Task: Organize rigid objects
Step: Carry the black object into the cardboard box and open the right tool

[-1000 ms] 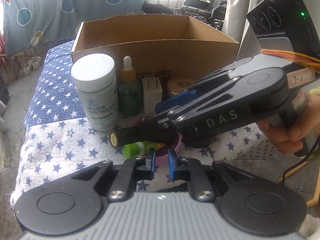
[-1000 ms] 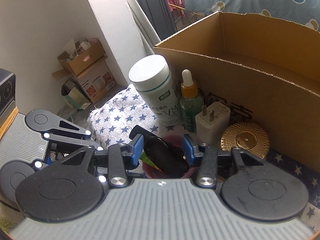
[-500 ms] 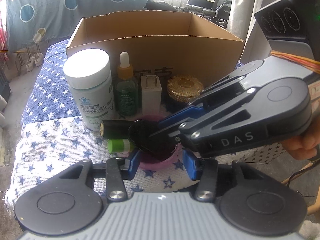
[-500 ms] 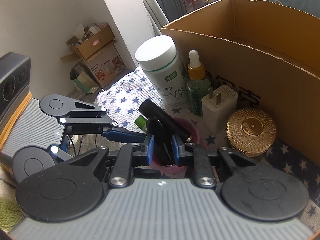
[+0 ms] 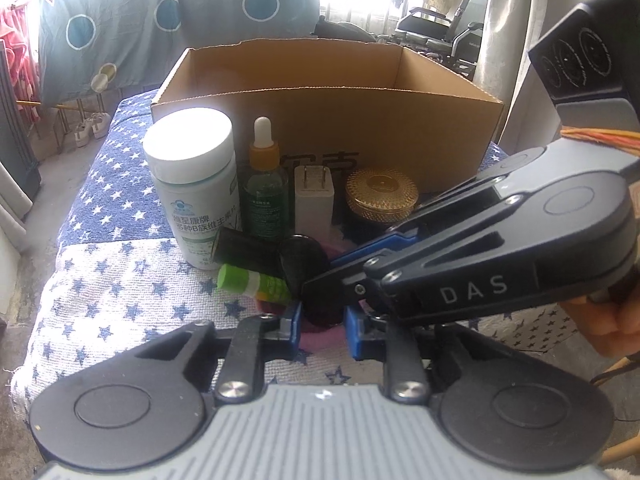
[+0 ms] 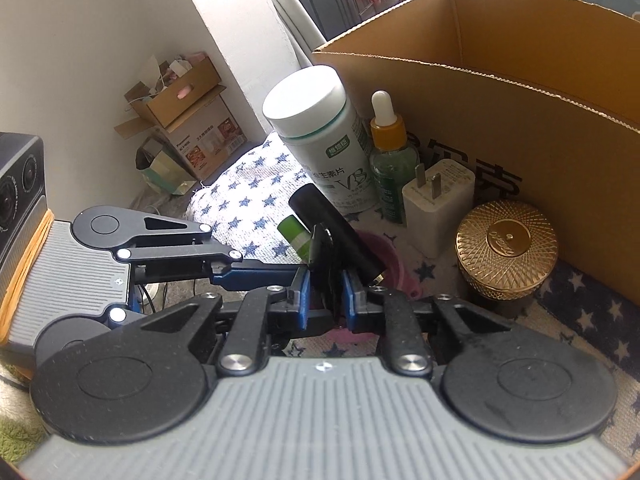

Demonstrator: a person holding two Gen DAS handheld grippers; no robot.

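The right gripper [image 6: 323, 296] is pinching a black round case [image 6: 322, 248] between its blue pads, which are drawn almost together on the case's two flat faces. The left gripper [image 5: 322, 316] is finishing its close. Its pads are nearly together with the case's dark lower edge between them, though whether they are pressing it cannot be told. The case is standing on edge over a pink dish [image 6: 384, 256] near the front edge of the star-print cover [image 5: 120, 280].

A cardboard box [image 5: 320, 120] is sitting open at the cover's far edge. Along its near wall a white vitamin bottle [image 5: 196, 192], a green dropper bottle [image 5: 266, 196], a white charger plug [image 5: 314, 200] and a gold jar [image 5: 382, 196] are standing in a row. A black tube [image 5: 244, 250] and a green tube [image 5: 252, 282] are lying just beside the case.

The left view is showing the case's round face and a hand [image 5: 608, 320] gripping the right gripper's handle. The right view is showing the case edge-on, plus cartons [image 6: 188, 120] on the floor by the wall.
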